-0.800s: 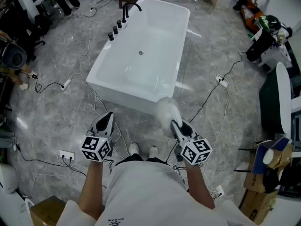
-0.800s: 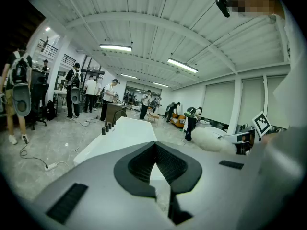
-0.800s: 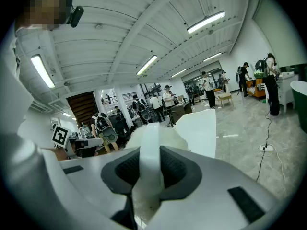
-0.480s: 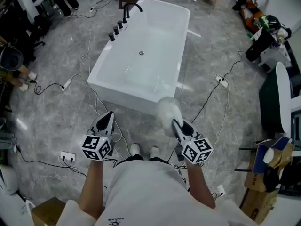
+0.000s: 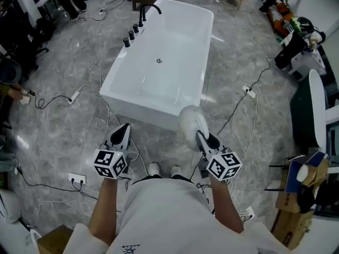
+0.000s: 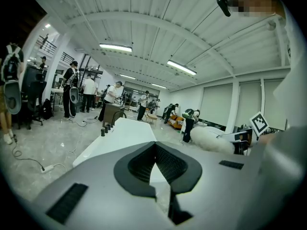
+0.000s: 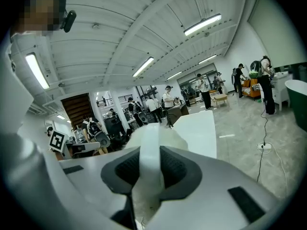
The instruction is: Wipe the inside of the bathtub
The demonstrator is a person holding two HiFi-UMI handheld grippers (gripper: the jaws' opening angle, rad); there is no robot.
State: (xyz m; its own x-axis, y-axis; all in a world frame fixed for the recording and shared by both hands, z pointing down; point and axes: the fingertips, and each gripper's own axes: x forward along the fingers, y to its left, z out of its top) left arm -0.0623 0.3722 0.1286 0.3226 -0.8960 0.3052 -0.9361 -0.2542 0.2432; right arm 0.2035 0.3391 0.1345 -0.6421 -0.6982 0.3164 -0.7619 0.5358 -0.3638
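Note:
The white bathtub (image 5: pixel 151 111) stands on the grey marble floor ahead of me, with a black faucet (image 5: pixel 147 8) at its far left corner and a drain (image 5: pixel 159 61) in its floor. My right gripper (image 5: pixel 201 137) is shut on the white strap (image 7: pixel 148 164) of a fluffy white wiping mitt (image 5: pixel 189 121), which hangs just short of the tub's near end. My left gripper (image 5: pixel 122 128) is shut and holds nothing, level with the right one and left of it. From the left gripper view the tub (image 6: pixel 125 132) lies ahead and the mitt (image 6: pixel 211 139) shows to the right.
Cables run over the floor around the tub, with a power strip (image 5: pixel 76 177) at the near left and a socket (image 5: pixel 249 92) at the right. A dark green tub (image 5: pixel 306 115) and cardboard boxes (image 5: pixel 299 187) stand on the right. Several people (image 6: pixel 72 87) stand in the background.
Both grippers keep their hold and pose. The view has shifted slightly, so the tub sits a little lower in the frame. A person at the left edge has moved mostly out of view.

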